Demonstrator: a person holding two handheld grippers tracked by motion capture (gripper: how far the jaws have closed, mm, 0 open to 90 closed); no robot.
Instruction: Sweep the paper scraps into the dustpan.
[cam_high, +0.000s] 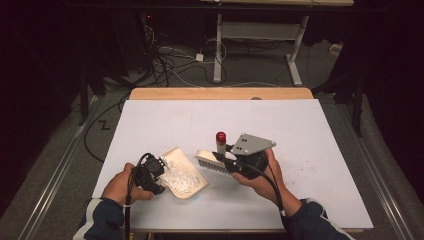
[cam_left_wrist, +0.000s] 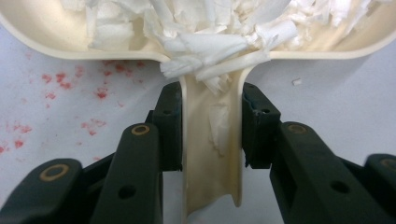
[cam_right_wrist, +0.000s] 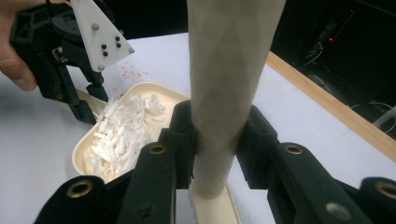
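Note:
A cream dustpan lies on the white table near the front, loaded with white paper shreds. My left gripper is shut on the pan's handle, which runs up between the jaws to the shred-filled pan. My right gripper is shut on a brush's beige round handle. The brush's white bristles rest just right of the pan, and its red handle end points away from me. In the right gripper view the dustpan, its shreds and the left gripper lie beyond the handle.
Red specks mark the white table cover near the pan, and one loose shred lies beside it. A wooden table edge runs along the far side. Past it, cables trail on the floor near a white desk frame.

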